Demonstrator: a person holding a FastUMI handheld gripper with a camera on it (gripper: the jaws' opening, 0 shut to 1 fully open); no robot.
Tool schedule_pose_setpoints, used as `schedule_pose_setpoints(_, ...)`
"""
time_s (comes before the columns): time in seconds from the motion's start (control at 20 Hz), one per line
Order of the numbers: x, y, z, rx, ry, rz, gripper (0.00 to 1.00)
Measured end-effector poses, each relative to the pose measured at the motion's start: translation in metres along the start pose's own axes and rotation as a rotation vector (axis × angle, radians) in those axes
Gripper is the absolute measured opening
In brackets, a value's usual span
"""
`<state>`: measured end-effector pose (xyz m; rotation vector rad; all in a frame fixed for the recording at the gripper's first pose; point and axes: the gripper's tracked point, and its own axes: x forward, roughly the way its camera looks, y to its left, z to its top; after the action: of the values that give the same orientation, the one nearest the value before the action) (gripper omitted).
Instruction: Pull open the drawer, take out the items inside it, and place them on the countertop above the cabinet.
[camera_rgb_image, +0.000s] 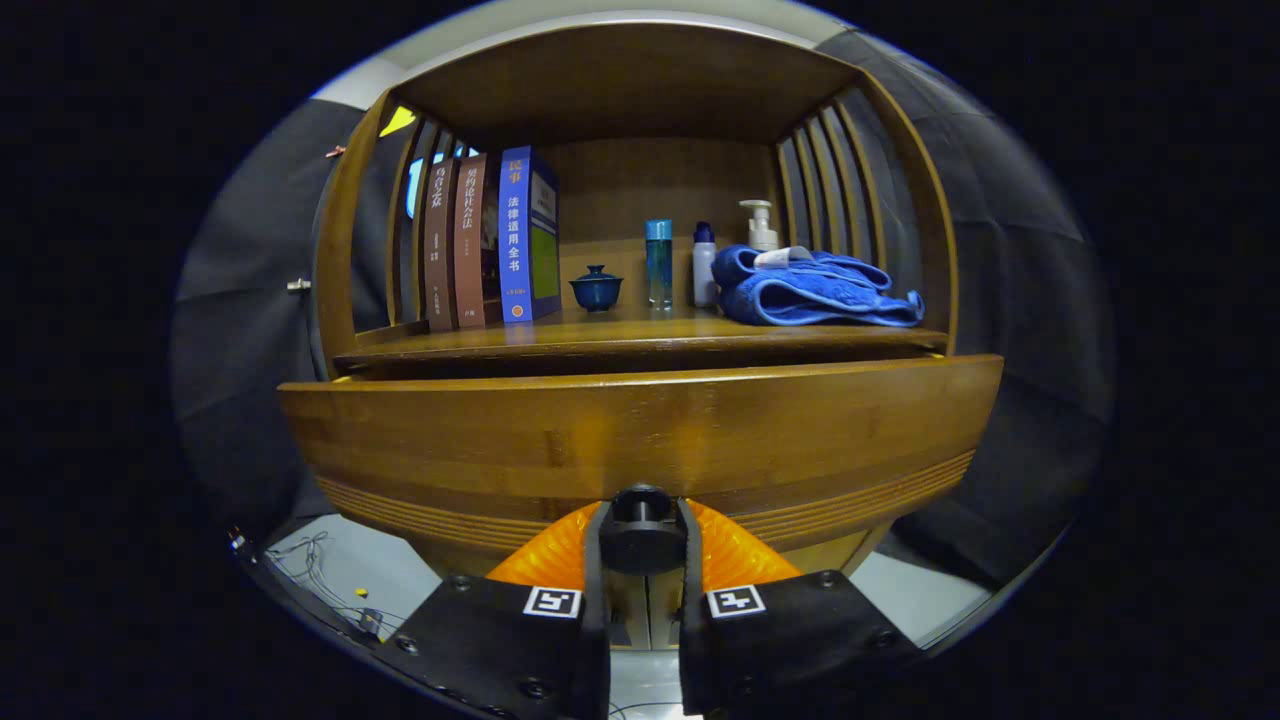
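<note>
A wooden drawer front (640, 430) bulges toward me, pulled slightly out from the cabinet, with a dark gap above its top edge. Its round dark knob (641, 530) sits squeezed between my two fingers (560, 560), so the gripper (641, 545) is shut on the knob. The drawer's inside is hidden from here. Above the drawer lies the wooden countertop (600, 340), under a shelf roof with slatted sides.
On the countertop stand three books (490, 240) at the left, a small blue lidded cup (596, 288), a blue bottle (658, 263), a white bottle (704, 265), a pump bottle (760, 225) and a folded blue towel (815, 290). Grey floor with cables (330, 580) lies below left.
</note>
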<state>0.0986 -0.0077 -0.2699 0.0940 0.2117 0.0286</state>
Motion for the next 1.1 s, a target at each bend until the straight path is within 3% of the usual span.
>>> schedule_pose_setpoints(0.5,-0.081,-0.002,-0.026,-0.028,0.003,-0.018,0.31)
schedule_pose_setpoints(0.8,-0.09,0.002,-0.028,-0.05,0.015,-0.008,0.32)
schedule_pose_setpoints(0.95,-0.105,0.007,-0.016,-0.064,0.016,0.027,0.48)
schedule_pose_setpoints(1.05,-0.119,0.014,0.013,-0.127,-0.047,0.047,0.67)
schedule_pose_setpoints(1.1,-0.128,0.021,0.034,-0.14,-0.087,0.076,0.82)
